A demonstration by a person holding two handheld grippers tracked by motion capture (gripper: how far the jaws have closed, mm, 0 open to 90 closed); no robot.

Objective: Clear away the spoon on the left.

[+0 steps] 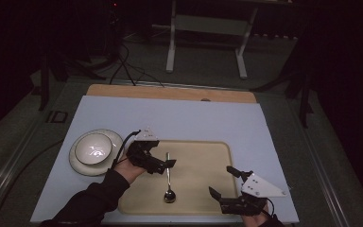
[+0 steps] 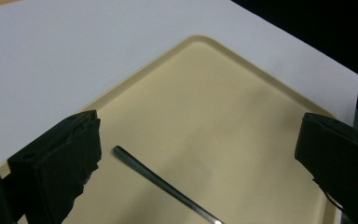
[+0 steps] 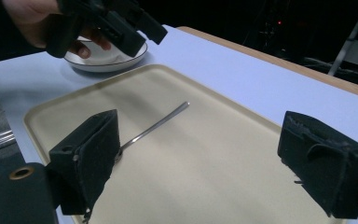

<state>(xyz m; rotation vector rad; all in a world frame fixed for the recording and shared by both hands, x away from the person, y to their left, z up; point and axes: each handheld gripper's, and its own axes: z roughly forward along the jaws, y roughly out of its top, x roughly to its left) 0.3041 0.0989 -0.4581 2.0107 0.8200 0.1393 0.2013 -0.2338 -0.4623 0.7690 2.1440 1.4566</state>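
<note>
A metal spoon (image 1: 168,178) lies on a beige tray (image 1: 203,163), its bowl toward the near edge and its handle pointing away. My left gripper (image 1: 163,166) hovers open over the handle's far end; in the left gripper view the handle (image 2: 161,181) runs below the wide-apart jaws (image 2: 198,128). My right gripper (image 1: 222,181) stands open over the tray's near right part, holding nothing. In the right gripper view the spoon handle (image 3: 161,122) lies ahead on the tray (image 3: 191,182), its bowl hidden behind one jaw, and the left gripper (image 3: 144,39) hangs beyond.
A white bowl (image 1: 93,148) sits on a white plate (image 1: 77,163) left of the tray, close behind the left hand (image 1: 125,170). The tray rests on a pale board (image 1: 194,118) over a wooden tabletop. Cables and a metal stand lie on the floor beyond.
</note>
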